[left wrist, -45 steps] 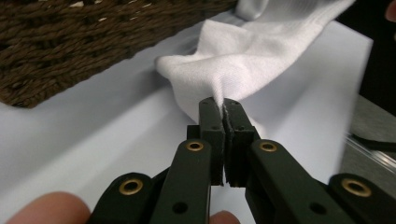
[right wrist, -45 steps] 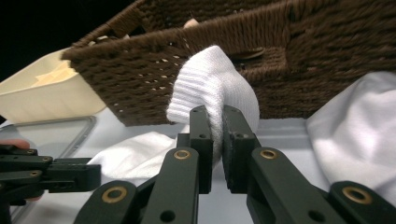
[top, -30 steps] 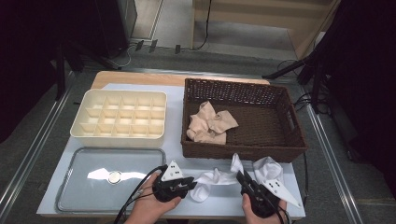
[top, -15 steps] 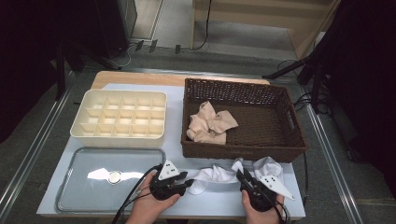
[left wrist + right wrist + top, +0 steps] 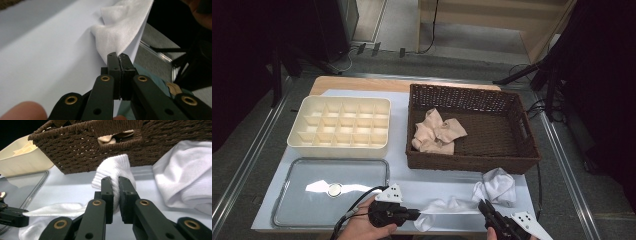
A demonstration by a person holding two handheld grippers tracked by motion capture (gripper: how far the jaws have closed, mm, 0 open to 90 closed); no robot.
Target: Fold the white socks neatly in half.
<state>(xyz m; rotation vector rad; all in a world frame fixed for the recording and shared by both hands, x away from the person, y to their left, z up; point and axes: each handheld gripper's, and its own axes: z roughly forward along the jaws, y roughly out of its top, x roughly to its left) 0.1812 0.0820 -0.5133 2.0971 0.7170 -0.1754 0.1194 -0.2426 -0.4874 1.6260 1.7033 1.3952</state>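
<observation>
The left gripper (image 5: 418, 214) sits at the near edge of the table (image 5: 362, 97), held in the person's left hand (image 5: 362, 229), jaws pointing right. In the left gripper view its jaws are pressed tight together w/ the edge of a white sock (image 5: 449, 206) pinched at the tips; they have just been closing on it. The sock runs as a flat strip from there toward the right gripper (image 5: 483, 205), lying along the near edge of the white table cover.

The right gripper comes in from the bottom right, jaws pointing up-left. In the right gripper view the jaws stand narrow, clamped on the ribbed cuff end of the sock, fabric bulging above the pads; they have just been closing a bit further. So the sock hangs stretched btwn the two grippers.

Just right of that, a second white cloth bundle (image 5: 497, 185) lies crumpled on the table, touching the front wall of the brown wicker basket (image 5: 472, 162). Inside the basket, at its left part, lies a beige pile of socks (image 5: 436, 132). Left of the basket stands a cream divided box (image 5: 342, 125), compartments empty. In front of it a metal tray (image 5: 282, 200) w/ a small round thing (image 5: 334, 189) on it; can't tell what it is.
</observation>
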